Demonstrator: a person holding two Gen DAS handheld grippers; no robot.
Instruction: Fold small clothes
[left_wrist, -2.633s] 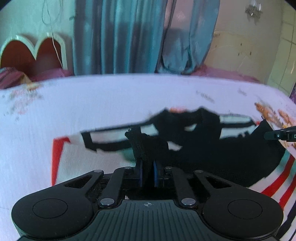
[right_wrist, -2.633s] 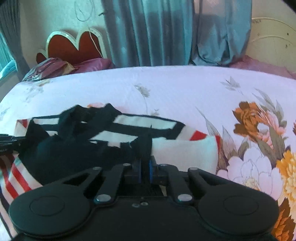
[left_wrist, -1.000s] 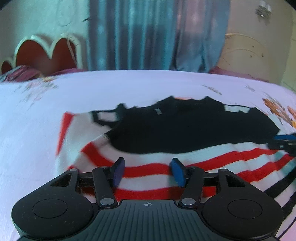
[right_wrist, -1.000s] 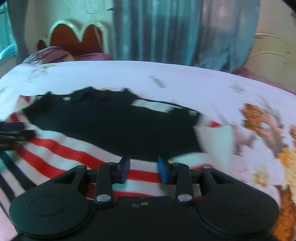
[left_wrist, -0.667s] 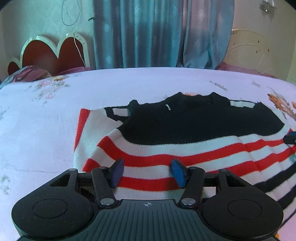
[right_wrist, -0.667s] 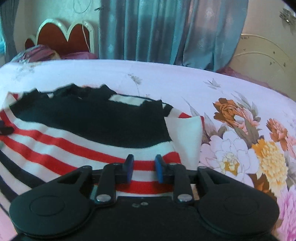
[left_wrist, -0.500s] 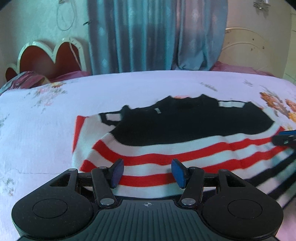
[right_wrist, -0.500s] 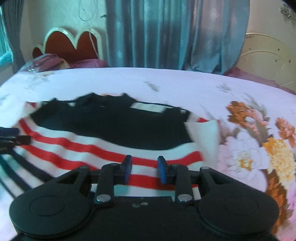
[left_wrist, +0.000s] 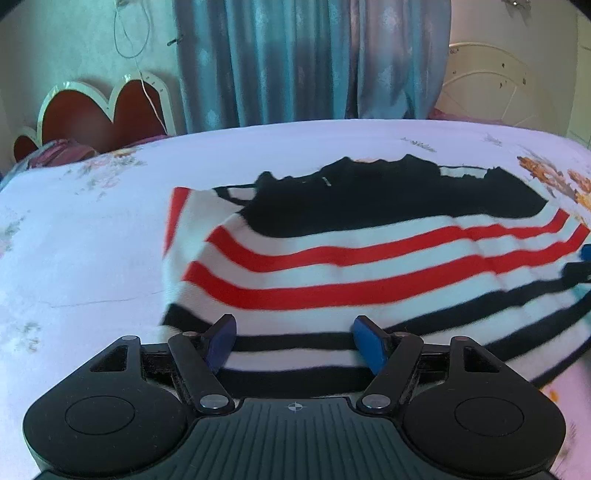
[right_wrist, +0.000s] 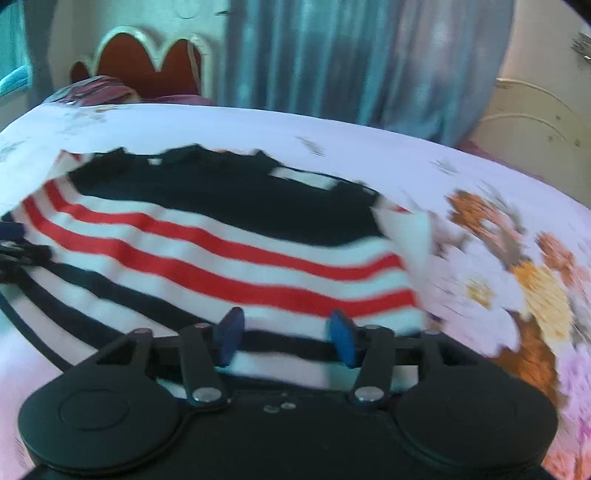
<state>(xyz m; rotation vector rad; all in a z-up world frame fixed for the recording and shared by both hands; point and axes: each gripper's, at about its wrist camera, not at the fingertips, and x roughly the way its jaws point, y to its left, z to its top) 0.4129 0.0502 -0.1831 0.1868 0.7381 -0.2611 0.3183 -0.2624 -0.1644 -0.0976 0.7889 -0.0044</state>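
Observation:
A small knitted sweater (left_wrist: 369, 254) lies flat on the bed, black at the top, with red, white and black stripes below, sleeves folded in behind. It also shows in the right wrist view (right_wrist: 221, 236). My left gripper (left_wrist: 294, 341) is open and empty, hovering over the sweater's near left hem. My right gripper (right_wrist: 286, 338) is open and empty over the near right hem. The right gripper's tips (left_wrist: 580, 266) show at the left view's right edge; the left gripper's tips (right_wrist: 14, 243) show at the right view's left edge.
The bed sheet (left_wrist: 92, 258) is white with flower prints (right_wrist: 517, 280) on the right. A red heart-shaped headboard (left_wrist: 96, 114) and pillows stand at the far left. Blue curtains (left_wrist: 306, 62) hang behind the bed.
Both grippers let go of the black sleeves, opened, and drew back toward me to the sweater's near hem. The sweater now lies flat with its sleeves folded.

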